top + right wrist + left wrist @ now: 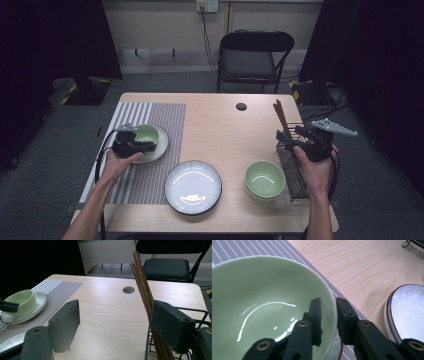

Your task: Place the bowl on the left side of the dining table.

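A pale green bowl stands on a small plate on the striped placemat. My left gripper straddles the bowl's near rim, one jaw inside and one outside, with a narrow gap showing beside the rim, so it is open. At the table's right edge my right gripper is wide open beside the brown chopsticks. They stand upright in a black wire rack, close to the inner side of the right jaw.
A white dark-rimmed plate lies at front centre, with a second green bowl to its right, next to the rack. A cable hole is in the tabletop at the back. A black folding chair stands behind the table.
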Action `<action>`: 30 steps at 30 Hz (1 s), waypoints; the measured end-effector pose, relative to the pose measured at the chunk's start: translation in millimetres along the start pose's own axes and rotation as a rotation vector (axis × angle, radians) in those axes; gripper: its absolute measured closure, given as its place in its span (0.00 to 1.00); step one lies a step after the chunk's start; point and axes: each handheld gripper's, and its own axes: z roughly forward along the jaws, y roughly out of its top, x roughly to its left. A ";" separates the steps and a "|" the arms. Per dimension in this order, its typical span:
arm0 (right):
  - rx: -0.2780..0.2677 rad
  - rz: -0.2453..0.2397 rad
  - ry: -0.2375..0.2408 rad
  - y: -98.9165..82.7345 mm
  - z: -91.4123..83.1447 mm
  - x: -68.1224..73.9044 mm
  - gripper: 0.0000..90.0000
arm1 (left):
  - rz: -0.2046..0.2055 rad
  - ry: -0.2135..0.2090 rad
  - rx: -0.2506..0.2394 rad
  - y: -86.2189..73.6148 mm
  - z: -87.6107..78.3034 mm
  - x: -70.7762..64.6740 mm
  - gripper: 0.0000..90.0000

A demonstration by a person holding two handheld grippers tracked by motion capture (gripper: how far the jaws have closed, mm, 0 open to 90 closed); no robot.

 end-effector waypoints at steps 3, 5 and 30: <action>0.004 -0.001 -0.002 0.0 0.2 0.6 0.25 | 0.008 -0.003 0.010 -0.4 -0.8 -0.4 0.80; 0.001 0.001 0.000 0.0 0.9 0.7 0.25 | 0.012 -0.005 0.012 0.3 1.5 -1.2 0.80; -0.002 0.004 -0.003 -0.4 -1.1 -0.1 0.25 | 0.003 -0.025 0.006 0.3 4.3 0.1 0.89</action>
